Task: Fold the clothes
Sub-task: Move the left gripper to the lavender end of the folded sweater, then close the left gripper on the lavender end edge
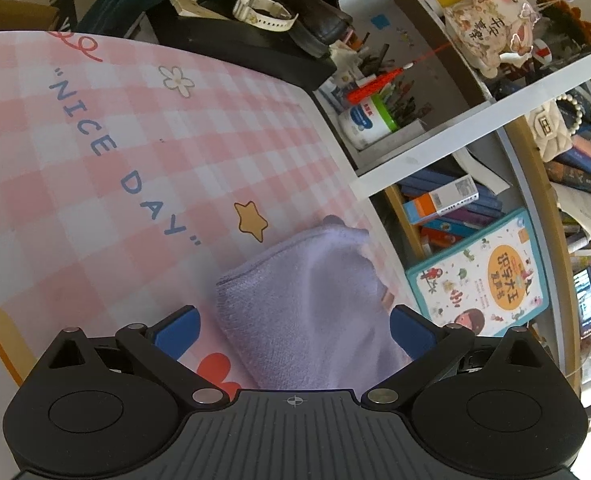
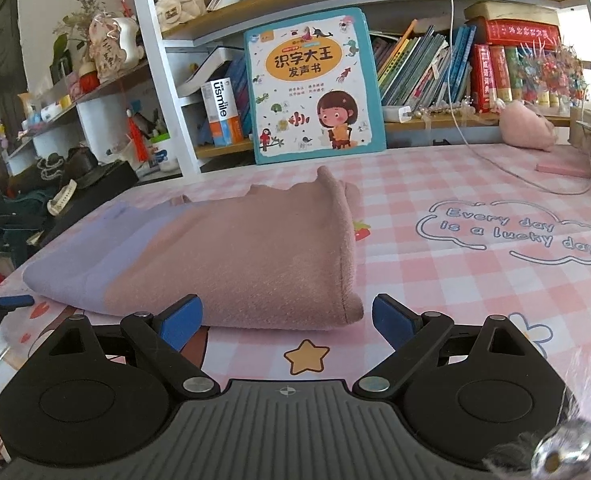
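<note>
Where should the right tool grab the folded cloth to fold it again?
Probably the near right corner of the folded pink-and-lavender fleece cloth. It curls slightly off the pink checked table mat, so one finger could slide under. Come in low from the front; the open right tool already faces that edge.

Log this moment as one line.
left gripper: open | right gripper: open | folded cloth: flat on table, unheld
</note>
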Demonstrator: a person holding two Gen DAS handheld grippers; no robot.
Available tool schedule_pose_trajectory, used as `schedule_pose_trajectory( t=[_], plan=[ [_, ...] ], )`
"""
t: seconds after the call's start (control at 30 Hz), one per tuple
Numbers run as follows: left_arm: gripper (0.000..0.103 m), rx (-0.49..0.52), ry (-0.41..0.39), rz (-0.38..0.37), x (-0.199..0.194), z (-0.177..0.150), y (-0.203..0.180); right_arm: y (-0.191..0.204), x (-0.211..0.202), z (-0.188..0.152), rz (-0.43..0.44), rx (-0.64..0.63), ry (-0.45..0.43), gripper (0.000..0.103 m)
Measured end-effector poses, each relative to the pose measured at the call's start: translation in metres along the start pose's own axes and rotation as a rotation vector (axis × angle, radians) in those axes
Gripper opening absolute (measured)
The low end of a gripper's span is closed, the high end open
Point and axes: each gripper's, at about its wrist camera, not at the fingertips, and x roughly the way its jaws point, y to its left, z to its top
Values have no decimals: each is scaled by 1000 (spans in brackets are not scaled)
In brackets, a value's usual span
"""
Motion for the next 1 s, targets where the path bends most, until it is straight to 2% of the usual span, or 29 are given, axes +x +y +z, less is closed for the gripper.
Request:
schedule_pose_trajectory(
  t=[0.13, 0.33, 0.5, 0.6, 0.63, 0.7, 0.77, 0.87, 0.97, 1.0],
  plan=[
    [102, 4, -29, -35, -1, -4, 4, 1, 1, 0, -3, -8, 1, 92],
    [101, 74, -70, -32, -3, -15, 0, 0, 1, 1, 0, -9, -1, 92],
    [98, 32, -49, -34, -2, -8, 4, -1, 1, 1, -2, -4, 0, 92],
    [79, -3, -43, -33, -1, -4, 9, -1, 3, 1, -3, -6, 12, 92],
    [68, -17, -41, -33, -1, -3, 12, 0, 4, 2, -5, -9, 15, 92],
    [53, -42, -39, -32, -1, -3, 19, 2, 5, 2, -8, -17, 22, 92],
    [33, -45, -36, -30, 0, -2, 24, 3, 5, 2, -8, -23, 26, 92],
    [23, 30, -58, -73, -6, -5, 20, 3, 6, 2, -9, -23, 30, 92],
    [23, 186, -90, -128, -14, -8, -4, 3, 7, 2, -12, -17, 34, 92],
    [23, 177, -86, -128, -13, -6, -5, 3, 7, 2, -14, -17, 35, 92]
  ],
)
